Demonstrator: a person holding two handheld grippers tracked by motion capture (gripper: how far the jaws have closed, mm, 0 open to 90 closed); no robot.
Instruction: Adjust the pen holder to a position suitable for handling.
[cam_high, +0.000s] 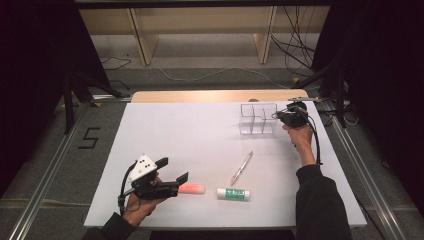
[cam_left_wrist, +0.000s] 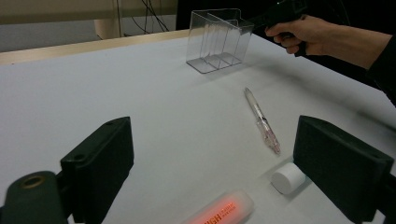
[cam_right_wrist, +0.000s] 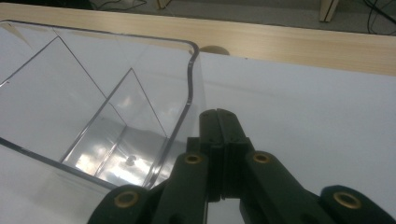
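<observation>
One clear, square-edged plastic organizer (cam_high: 258, 119) was seen just beside the right gripper (cam_high: 291, 116), its jaws pressed together. Ahead of the wide-spread left gripper (cam_high: 172, 172) were counted one orange marker (cam_high: 192, 189), one white glue stick (cam_high: 233, 194) and one slim pen (cam_high: 242, 168).

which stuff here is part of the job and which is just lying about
In the job:
- clear organizer, right hand-held gripper shut beside its wall
- orange marker, before the open left hand-held gripper
- pen
- glue stick

Lying about:
- floor cables
- wooden shelf
</observation>
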